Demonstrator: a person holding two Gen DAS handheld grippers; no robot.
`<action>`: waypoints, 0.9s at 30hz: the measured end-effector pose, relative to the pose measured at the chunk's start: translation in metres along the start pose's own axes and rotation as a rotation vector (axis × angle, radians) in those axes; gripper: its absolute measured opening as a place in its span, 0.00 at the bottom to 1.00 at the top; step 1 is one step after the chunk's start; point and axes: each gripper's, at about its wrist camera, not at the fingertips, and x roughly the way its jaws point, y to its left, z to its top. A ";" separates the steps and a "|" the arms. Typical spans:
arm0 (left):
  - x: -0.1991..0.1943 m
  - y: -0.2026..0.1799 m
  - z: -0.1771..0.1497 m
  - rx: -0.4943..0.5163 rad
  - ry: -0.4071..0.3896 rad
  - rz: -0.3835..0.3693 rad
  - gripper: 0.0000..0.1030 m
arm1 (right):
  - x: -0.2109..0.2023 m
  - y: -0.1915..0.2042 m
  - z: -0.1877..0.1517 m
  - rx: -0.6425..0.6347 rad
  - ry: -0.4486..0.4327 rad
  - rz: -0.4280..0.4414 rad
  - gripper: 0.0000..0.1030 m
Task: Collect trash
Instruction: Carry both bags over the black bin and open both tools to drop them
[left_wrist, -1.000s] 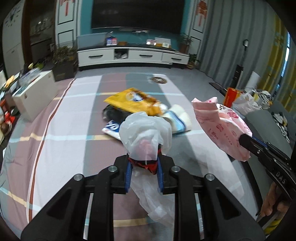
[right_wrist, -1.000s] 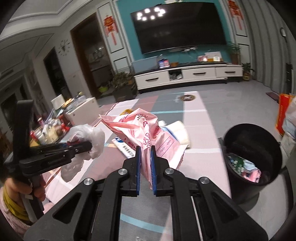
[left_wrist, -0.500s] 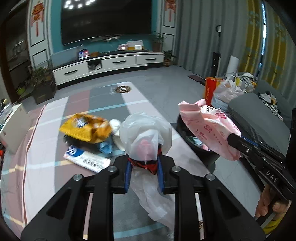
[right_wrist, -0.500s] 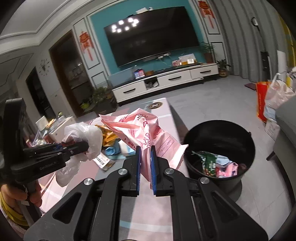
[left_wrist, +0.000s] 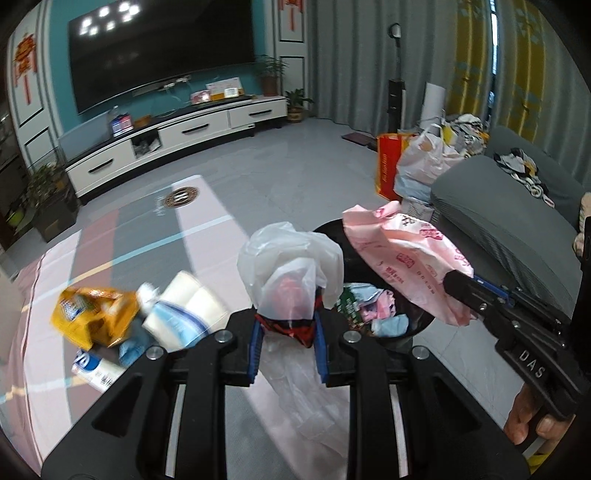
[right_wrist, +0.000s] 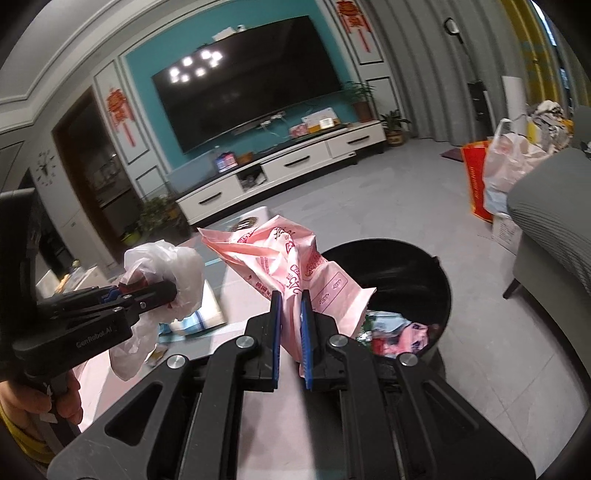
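My left gripper (left_wrist: 287, 325) is shut on a clear plastic bag (left_wrist: 291, 266) with something red inside; it also shows in the right wrist view (right_wrist: 166, 269). My right gripper (right_wrist: 291, 306) is shut on a pink printed bag (right_wrist: 288, 266), seen too in the left wrist view (left_wrist: 406, 254). Both bags hang in the air by a black trash bin (right_wrist: 417, 266) that holds several wrappers (left_wrist: 373, 310). The pink bag is over the bin's near rim. More trash lies on the striped table: a yellow snack bag (left_wrist: 92, 314) and a white and blue pack (left_wrist: 184, 310).
A grey sofa (left_wrist: 509, 221) stands right of the bin. A red bag (left_wrist: 388, 166) and white plastic bags (left_wrist: 424, 155) sit on the floor behind it. A white TV cabinet (left_wrist: 177, 136) lines the far wall.
Both grippers have swung right with their bags, from over the table's trash pile to the black bin. The grips are unchanged.
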 end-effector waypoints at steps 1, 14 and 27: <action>0.007 -0.005 0.003 0.010 0.004 -0.006 0.24 | 0.003 -0.004 0.001 0.006 0.001 -0.010 0.10; 0.081 -0.040 0.020 0.072 0.066 -0.025 0.28 | 0.044 -0.042 0.007 0.057 0.046 -0.101 0.10; 0.097 -0.031 0.014 0.061 0.078 -0.041 0.67 | 0.060 -0.066 0.003 0.138 0.087 -0.116 0.50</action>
